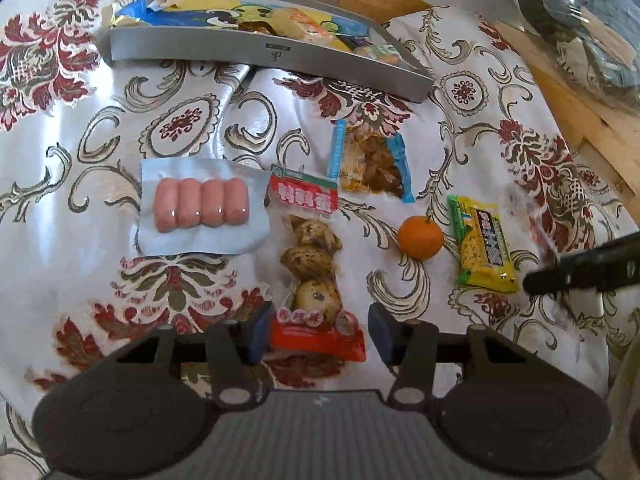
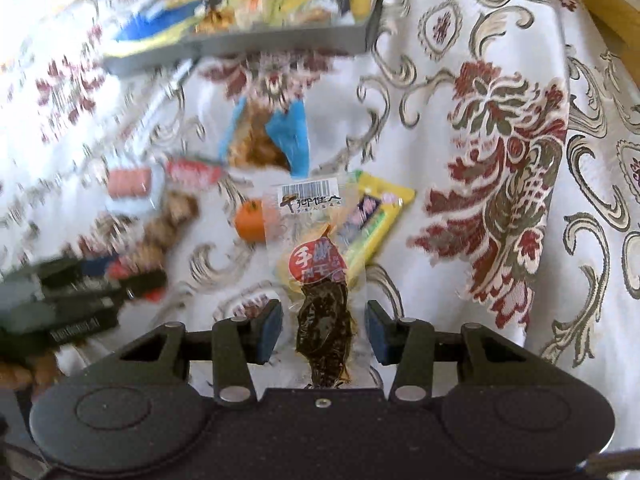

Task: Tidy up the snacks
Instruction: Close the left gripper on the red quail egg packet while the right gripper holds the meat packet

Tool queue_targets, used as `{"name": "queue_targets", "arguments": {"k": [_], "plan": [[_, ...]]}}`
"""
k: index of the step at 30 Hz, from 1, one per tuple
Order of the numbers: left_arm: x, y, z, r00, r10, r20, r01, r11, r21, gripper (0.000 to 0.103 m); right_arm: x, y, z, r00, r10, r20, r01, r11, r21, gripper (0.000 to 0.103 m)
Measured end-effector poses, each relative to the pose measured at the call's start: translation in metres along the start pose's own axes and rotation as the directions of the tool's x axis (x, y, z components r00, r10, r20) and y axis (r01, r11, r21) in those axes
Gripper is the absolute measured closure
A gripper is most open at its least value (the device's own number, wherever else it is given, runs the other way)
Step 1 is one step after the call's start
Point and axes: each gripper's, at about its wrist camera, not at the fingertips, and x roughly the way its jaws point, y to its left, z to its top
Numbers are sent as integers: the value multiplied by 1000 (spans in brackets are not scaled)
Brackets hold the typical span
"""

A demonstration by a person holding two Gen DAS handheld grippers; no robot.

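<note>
In the left wrist view my left gripper stands open, its blue pads on either side of the red near end of a quail-egg packet lying on the cloth. A grey tray with several packets in it sits at the back. My right gripper has a clear packet of dark dried snack between its pads. That packet looks sharp while the table behind is blurred. The right gripper's finger shows at the left view's right edge.
On the patterned cloth lie a sausage pack, a blue-edged packet, a small orange and a yellow corn packet. Wooden boards border the cloth at the right, with a dark bag beyond.
</note>
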Motion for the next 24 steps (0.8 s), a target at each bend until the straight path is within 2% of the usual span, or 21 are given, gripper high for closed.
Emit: {"name": "queue_targets", "arguments": {"k": [2,4,7,10,17,20,24], "plan": [[0,-3,-1,1000,14,10,-15,1000,13,45,3,-2,0,999,32,28,-33,999,23,56],[1,-7,-3,1000,23,17,-23,999,32,36,3,-3,0,997,62,43,-64,997,41,56],[3,-14,-6,999,38,29,-40,996,77,28,5,-4,1,992,115,59,-119,990,73,56],[6,-21,-7,996,78,50,-83,989,126,24,14,-3,3,986,151,65,-157,982,109,56],[18,-30,-4,982,167,85,-180,967,178,24,30,-16,8,960,256,111,-276,932,235,56],[19,-26,-3,984,159,85,-171,973,157,27,38,-19,11,954,279,109,-299,918,261,56],[22,-25,-2,985,150,82,-162,975,154,38,41,-15,12,952,288,102,-305,920,245,56]]}}
